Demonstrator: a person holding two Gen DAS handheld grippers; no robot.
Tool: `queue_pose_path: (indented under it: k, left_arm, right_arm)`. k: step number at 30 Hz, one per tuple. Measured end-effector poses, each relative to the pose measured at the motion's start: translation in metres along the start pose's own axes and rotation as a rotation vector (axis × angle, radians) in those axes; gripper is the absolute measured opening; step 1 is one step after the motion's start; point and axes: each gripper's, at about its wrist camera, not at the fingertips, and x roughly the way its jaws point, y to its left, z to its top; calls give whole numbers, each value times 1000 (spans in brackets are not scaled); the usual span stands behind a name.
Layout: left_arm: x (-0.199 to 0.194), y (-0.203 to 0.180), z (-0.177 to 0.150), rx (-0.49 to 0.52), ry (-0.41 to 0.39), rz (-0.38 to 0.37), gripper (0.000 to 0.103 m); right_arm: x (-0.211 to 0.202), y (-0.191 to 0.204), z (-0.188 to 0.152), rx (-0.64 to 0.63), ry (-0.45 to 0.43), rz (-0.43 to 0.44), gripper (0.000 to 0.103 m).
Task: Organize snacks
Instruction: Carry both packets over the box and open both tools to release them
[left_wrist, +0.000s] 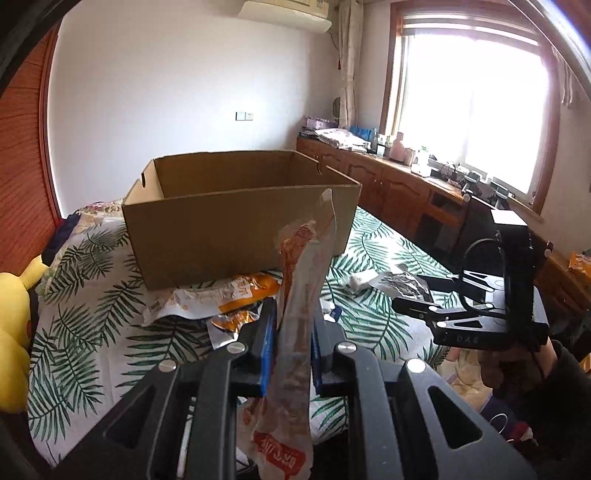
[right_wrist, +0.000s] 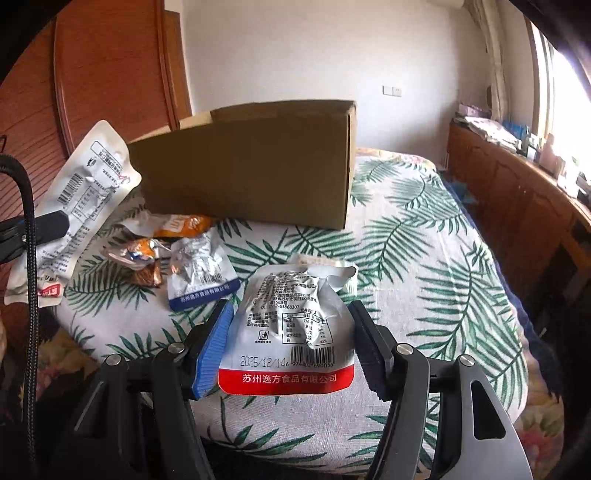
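Observation:
My left gripper (left_wrist: 293, 332) is shut on a long white-and-orange snack packet (left_wrist: 299, 314), held upright above the bed in front of the open cardboard box (left_wrist: 236, 229). The same packet (right_wrist: 81, 199) shows at the left of the right wrist view. My right gripper (right_wrist: 291, 328) is open, its jaws on either side of a silver pouch with a red band (right_wrist: 291, 332) lying on the bedspread. The right gripper also shows in the left wrist view (left_wrist: 413, 306). More packets lie by the box: an orange one (right_wrist: 181, 225), a crumpled foil one (right_wrist: 136, 254) and a blue-banded pouch (right_wrist: 201, 273).
The leaf-print bedspread (right_wrist: 424, 258) covers the bed. A yellow plush toy (left_wrist: 14, 332) sits at the left edge. Wooden cabinets (left_wrist: 388, 184) with clutter run under the window on the right. A wooden wardrobe (right_wrist: 92, 74) stands behind the box.

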Motion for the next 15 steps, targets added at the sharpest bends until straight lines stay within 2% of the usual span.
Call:
queue_pose_path:
  k: [15]
  left_arm:
    - [-3,25,29,-10,-54,42,13]
  right_arm:
    - [-20,15,32,-55,-72,7,65]
